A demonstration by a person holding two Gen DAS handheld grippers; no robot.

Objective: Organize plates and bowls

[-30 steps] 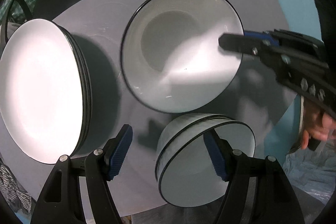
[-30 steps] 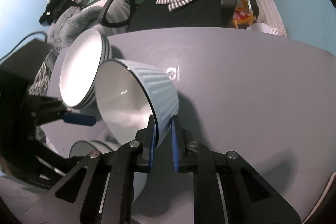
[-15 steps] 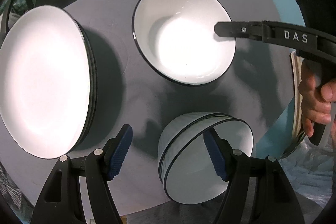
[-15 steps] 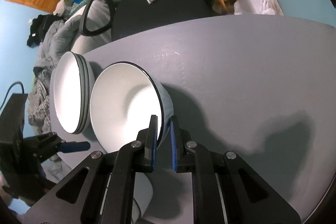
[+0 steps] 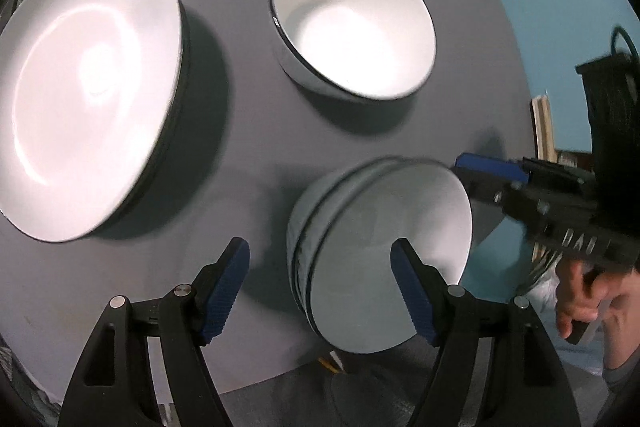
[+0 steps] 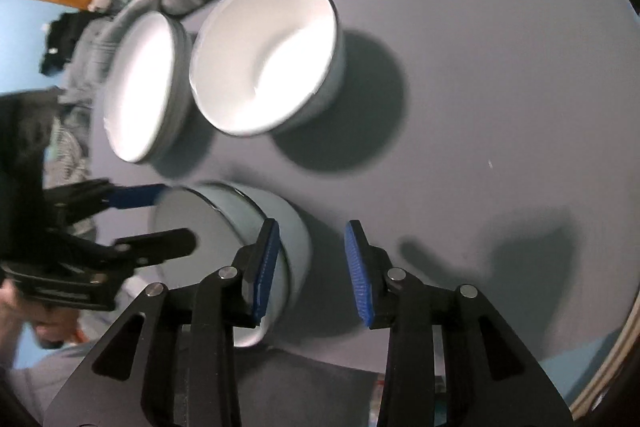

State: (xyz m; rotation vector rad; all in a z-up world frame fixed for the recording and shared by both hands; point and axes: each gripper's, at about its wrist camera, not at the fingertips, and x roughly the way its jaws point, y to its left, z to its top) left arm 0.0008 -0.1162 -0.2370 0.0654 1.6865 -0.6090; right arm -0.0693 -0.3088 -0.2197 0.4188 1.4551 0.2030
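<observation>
The right gripper (image 6: 314, 269) had just opened, empty — its near pad risked clipping the stacked bowls (image 6: 256, 227) toward the table (image 6: 480, 107) edge.

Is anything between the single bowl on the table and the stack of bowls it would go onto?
Nothing visible rests on the grey table between the single bowl and the stack of bowls. Both open grippers hang at the stack: the left gripper at its near side, the right gripper at its rim.

Blurred letters "DAS" on the right tongs' (image 5: 480, 183) black body; nothing else legible.
</observation>
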